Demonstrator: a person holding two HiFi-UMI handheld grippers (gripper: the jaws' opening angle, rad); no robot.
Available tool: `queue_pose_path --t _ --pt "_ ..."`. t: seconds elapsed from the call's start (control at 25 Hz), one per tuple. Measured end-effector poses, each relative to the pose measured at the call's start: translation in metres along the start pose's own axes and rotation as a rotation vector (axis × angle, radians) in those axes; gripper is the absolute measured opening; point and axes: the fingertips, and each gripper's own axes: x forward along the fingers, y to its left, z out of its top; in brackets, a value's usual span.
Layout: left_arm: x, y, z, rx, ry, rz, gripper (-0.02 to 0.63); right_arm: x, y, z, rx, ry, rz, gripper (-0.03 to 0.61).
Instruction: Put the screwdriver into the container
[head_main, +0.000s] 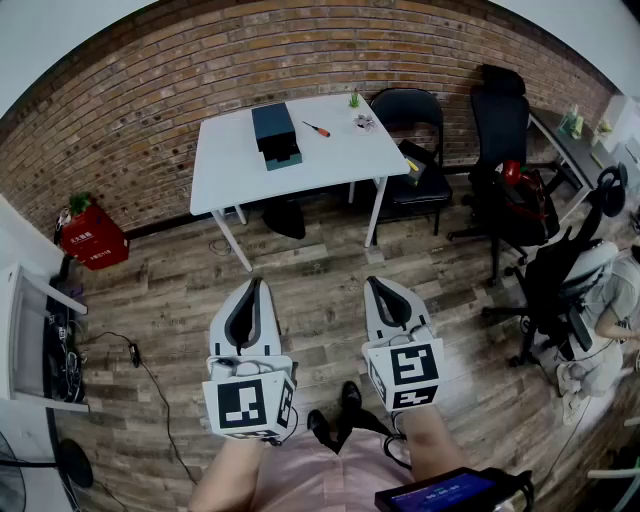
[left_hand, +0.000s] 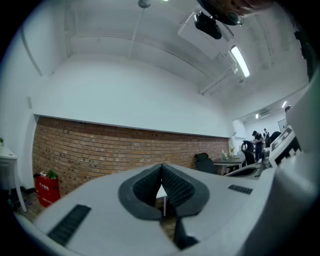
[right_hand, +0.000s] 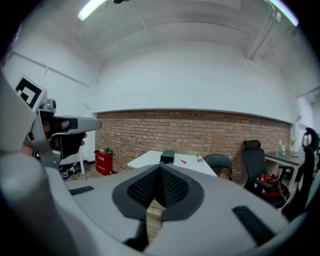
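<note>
Person stood on wood floor (head_main: 320, 260), well back from white table (head_main: 345, 155) set against brick wall (head_main: 150, 90). Both grippers were held out low in front, side by side and apart from each other.

Left gripper (head_main: 260, 284): jaws were together, tips meeting, nothing between the pads. It pointed about level toward the wall.

Right gripper (head_main: 374, 283): jaws were closed tip to tip, empty, tipped slightly downward toward the table.

Screwdriver (head_main: 317, 129), red handle, lay flat on the tabletop, just right of the dark teal container (head_main: 275, 135) and not touching it. Container sat near the table's far middle. Small green plant (head_main: 354, 100) stood at the far right corner.

Black chair (head_main: 410, 150) stood beside the table's right end; red box (head_main: 92, 238) sat on the floor by the wall, left
</note>
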Motion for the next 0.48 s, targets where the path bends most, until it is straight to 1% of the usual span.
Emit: queue_pose_path --t 0.24,0.4,0.44,0.48 --pt "0.006 -0.005 -0.004 0.000 0.006 -0.008 0.011 0.003 -0.005 -0.004 0.000 0.006 -0.004 -0.003" --pt "0.014 -0.009 -0.010 0.001 0.020 -0.013 0.011 0.007 -0.014 -0.007 0.021 -0.012 -0.019 0.000" --pt "0.017 -0.010 -0.012 0.001 0.025 -0.015 0.011 0.009 -0.016 -0.009 0.029 -0.011 -0.012 0.066" --pt "0.020 -0.011 -0.013 0.002 0.030 -0.016 0.011 0.012 -0.019 -0.011 0.036 -0.006 -0.004 0.171"
